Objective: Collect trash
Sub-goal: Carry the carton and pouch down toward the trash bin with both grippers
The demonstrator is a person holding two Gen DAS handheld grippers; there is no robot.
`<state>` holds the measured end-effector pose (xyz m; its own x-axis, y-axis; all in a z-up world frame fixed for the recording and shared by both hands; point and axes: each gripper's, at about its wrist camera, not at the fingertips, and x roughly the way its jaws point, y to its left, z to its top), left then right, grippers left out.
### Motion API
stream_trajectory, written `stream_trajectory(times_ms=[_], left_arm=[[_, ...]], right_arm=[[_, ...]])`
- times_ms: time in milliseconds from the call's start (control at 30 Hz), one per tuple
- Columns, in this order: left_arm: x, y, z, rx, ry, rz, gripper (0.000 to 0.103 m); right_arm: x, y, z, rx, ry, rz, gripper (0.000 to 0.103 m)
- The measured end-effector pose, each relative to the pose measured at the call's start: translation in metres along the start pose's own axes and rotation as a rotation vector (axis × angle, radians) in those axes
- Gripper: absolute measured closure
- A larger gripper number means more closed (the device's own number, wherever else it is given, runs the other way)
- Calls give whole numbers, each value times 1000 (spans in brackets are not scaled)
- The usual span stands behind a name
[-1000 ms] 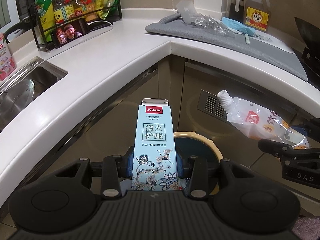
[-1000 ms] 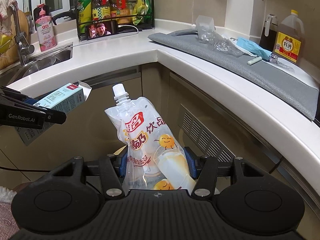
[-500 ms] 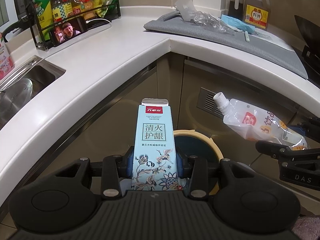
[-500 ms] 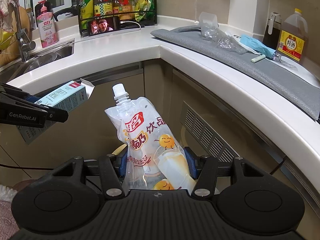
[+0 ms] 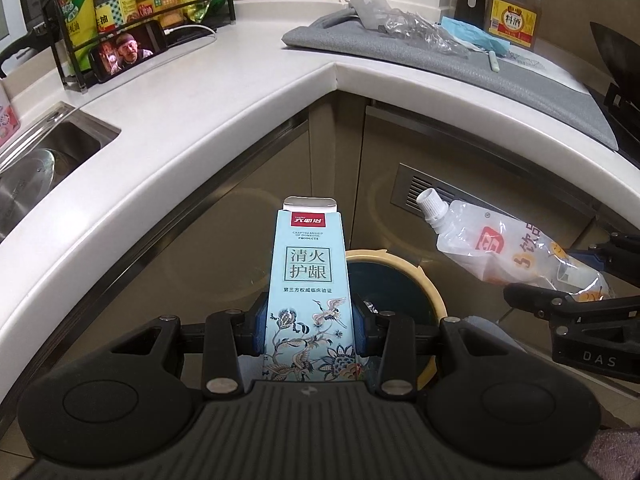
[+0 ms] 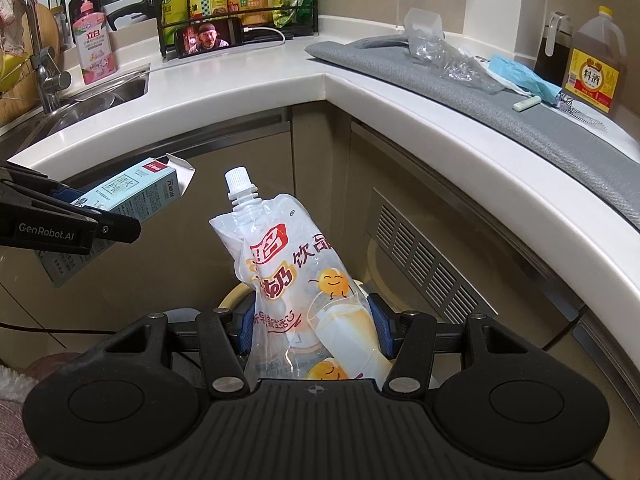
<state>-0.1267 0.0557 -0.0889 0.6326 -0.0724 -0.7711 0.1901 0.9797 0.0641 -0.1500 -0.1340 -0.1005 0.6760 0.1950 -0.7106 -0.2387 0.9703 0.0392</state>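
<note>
My left gripper [image 5: 310,330] is shut on a light blue toothpaste box [image 5: 310,276] and holds it upright above a round trash bin [image 5: 404,280] with a cream rim on the floor. My right gripper [image 6: 312,326] is shut on a white spouted drink pouch [image 6: 296,272], also above the bin [image 6: 234,294]. The pouch shows at the right of the left wrist view [image 5: 516,256], the box at the left of the right wrist view [image 6: 132,196]. On the grey mat [image 6: 480,96] lie a crumpled clear plastic bag [image 6: 444,56], a blue face mask [image 6: 524,78] and a small white tube [image 6: 527,103].
The white counter [image 5: 224,96] curves around above the bin. A sink [image 5: 44,160] lies at the left. A rack of bottles [image 5: 132,0] and a phone [image 5: 128,54] stand at the back. A cooking wine jug [image 5: 514,16] stands at the back right. Cabinet fronts [image 5: 384,168] lie behind the bin.
Both grippers have sunk a little below the counter edge, each holding its item. The pouch has moved slightly lower and closer to the bin in the left wrist view.
</note>
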Motion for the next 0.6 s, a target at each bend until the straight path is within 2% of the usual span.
stream_trajectory(times_ms=[400, 600], left_arm=[[22, 0, 7, 10, 43, -14, 59], [42, -2, 16, 7, 71, -26, 59]], right_arm=[[24, -7, 2, 16, 56, 3, 46], [45, -18, 4, 78, 114, 21, 46]])
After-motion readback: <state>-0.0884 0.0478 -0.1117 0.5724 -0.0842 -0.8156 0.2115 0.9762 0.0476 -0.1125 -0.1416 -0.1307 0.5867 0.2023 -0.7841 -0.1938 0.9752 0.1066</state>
